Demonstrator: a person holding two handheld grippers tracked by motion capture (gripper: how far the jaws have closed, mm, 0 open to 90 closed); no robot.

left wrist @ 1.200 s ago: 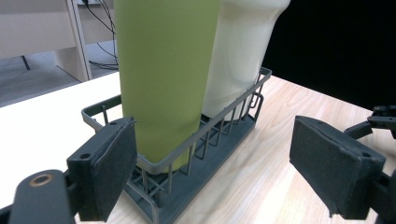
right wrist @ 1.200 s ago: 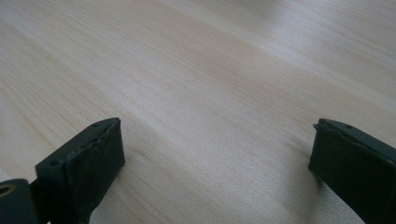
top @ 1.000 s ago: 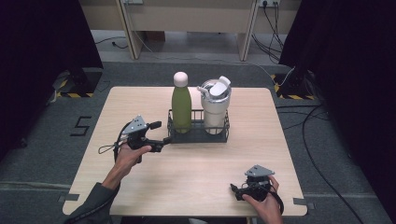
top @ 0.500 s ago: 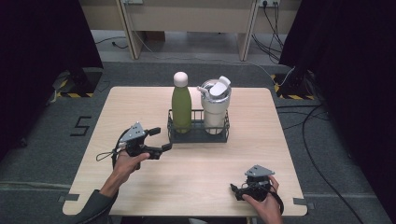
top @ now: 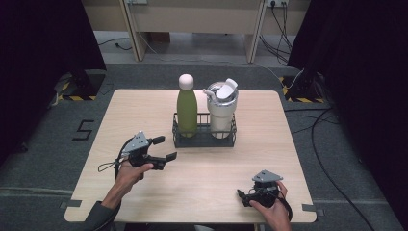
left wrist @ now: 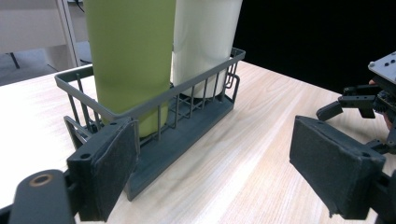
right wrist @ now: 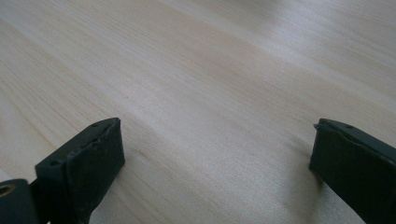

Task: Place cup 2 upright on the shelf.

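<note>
Left hand-held gripper jaws apart, empty, beside wire caddy; next, probably close on caddy's end; right hand-held gripper apart, resting on surface

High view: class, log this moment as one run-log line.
left tongs: open, empty, beside dark wire basket | basket holds: olive-green metal bottle, white lidded tumbler | right tongs: open, empty, over table

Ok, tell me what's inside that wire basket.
The dark wire basket holds two things upright, side by side: a green bottle with a pale cap, and a white tumbler with a flip lid. Their bases are partly hidden behind the wires.
</note>
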